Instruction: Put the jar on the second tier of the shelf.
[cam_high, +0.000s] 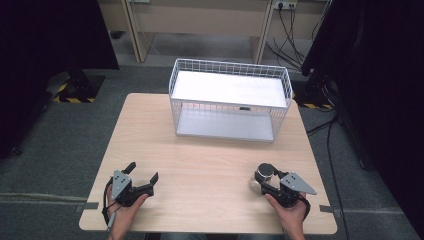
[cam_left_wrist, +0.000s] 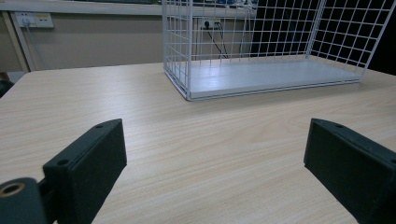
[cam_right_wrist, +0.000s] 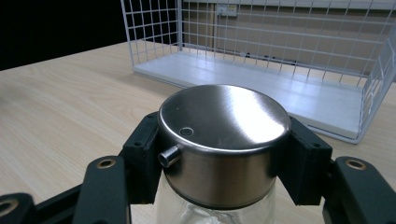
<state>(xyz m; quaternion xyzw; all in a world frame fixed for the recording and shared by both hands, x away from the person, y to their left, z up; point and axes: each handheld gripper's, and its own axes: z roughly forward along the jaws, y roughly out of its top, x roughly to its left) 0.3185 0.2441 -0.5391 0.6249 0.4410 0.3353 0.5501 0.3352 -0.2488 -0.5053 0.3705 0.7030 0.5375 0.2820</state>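
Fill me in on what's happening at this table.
A person sits at a light wooden table with tongs in each hand. The right tongs are shut on the steel lid of a clear glass jar near the front edge. The left tongs are open and hold nothing. A white wire basket stands empty at the far side.

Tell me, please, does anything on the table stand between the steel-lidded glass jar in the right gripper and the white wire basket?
Nothing visible does: bare wooden table lies between the steel-lidded glass jar, clamped in the right gripper, and the white wire basket.
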